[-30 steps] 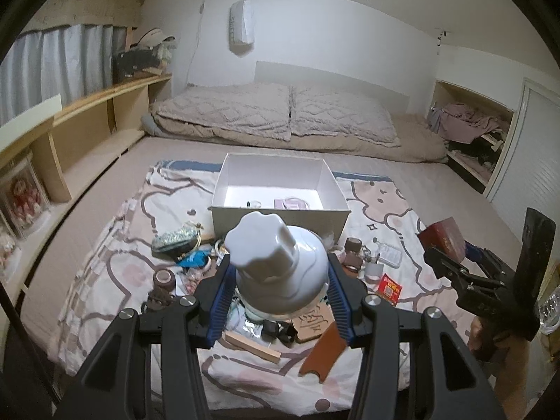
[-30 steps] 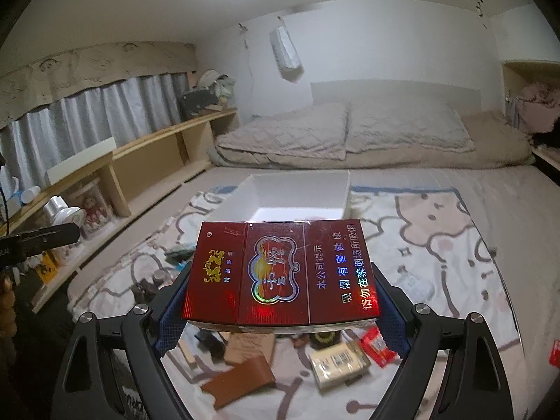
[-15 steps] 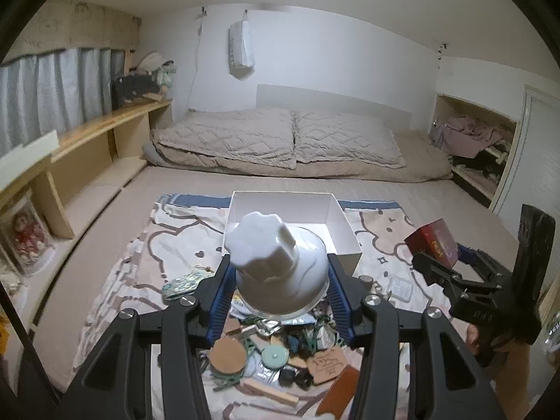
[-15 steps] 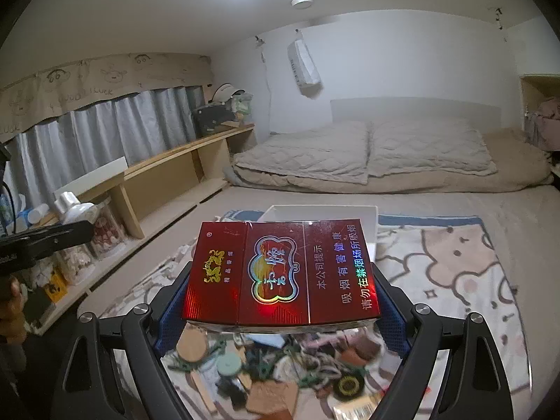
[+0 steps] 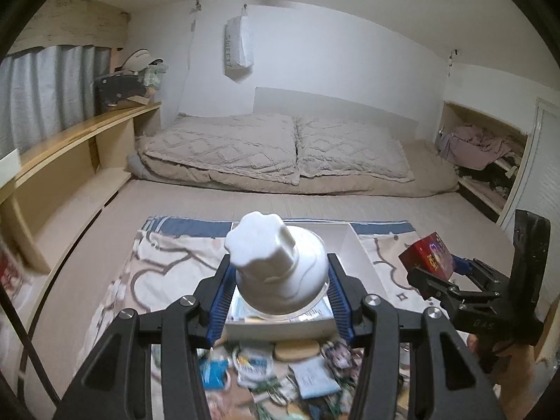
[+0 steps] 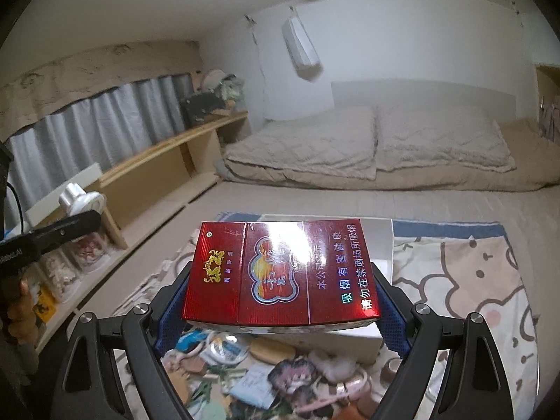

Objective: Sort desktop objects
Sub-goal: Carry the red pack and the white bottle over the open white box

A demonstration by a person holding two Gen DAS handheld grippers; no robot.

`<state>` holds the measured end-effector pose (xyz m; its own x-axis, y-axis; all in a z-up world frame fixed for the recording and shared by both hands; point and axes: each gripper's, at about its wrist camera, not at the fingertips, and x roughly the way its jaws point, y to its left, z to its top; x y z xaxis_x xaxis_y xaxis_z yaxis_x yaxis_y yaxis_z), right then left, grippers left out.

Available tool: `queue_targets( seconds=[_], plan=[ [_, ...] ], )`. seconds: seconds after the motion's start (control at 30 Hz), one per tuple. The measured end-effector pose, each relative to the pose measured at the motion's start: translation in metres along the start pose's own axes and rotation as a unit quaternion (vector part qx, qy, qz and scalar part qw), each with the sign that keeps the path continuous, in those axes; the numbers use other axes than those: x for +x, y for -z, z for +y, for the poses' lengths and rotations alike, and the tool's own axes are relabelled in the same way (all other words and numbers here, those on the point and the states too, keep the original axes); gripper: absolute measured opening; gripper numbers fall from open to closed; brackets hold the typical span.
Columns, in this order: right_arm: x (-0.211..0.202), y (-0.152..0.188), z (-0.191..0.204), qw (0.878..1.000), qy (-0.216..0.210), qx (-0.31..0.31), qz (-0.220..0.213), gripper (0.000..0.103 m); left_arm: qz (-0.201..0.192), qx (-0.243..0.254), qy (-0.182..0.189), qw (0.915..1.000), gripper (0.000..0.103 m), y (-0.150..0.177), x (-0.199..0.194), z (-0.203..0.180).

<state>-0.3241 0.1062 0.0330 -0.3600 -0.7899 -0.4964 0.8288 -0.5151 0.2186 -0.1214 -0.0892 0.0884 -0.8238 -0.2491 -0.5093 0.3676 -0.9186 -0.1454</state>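
Since the earlier frame we have carried both grippers forward over the clutter: the white storage box [image 5: 353, 245] now sits right behind and under our loads, and the heap of small items [image 5: 276, 367] has slid to the bottom of both views.

Our left gripper [image 5: 280, 297] is clamped about halfway closed on a white bottle with a scalloped cap [image 5: 269, 262], blue pads pressing its shoulders. Our right gripper [image 6: 280, 304] stands wide, closed on the ends of a red cigarette carton [image 6: 280, 273].

We judge the task to be midway. A few flat things already lie in the box, though we cannot name them. Two more items are held near it, not yet released. Much is left: cards, cords, a cork coaster [image 5: 297, 348] and other bits lie piled just in front of the box's near wall [image 6: 360, 344], on the cartoon-print blanket [image 6: 472, 280].

For room, the bed beyond the box lies bare up to the pillows [image 5: 280, 147]. The wooden shelf [image 5: 70, 140] runs along the left, well apart. The edge to mind is the box's near wall, which both loads must cross before lowering. The two grippers are close side by side.
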Motion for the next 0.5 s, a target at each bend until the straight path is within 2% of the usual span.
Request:
queue_targets(
  seconds=[0.23, 0.5],
  plan=[
    [0.067, -0.012, -0.024, 0.999, 0.008, 0.022, 0.042, 0.09, 0.007, 0.017, 0.016, 0.9997, 0.05, -0.025, 0.074, 0.014],
    [0.156, -0.023, -0.053, 0.991, 0.033, 0.05, 0.116, 0.09, 0.03, 0.024, 0.021, 0.9991, 0.05, -0.035, 0.155, 0.027]
  ],
)
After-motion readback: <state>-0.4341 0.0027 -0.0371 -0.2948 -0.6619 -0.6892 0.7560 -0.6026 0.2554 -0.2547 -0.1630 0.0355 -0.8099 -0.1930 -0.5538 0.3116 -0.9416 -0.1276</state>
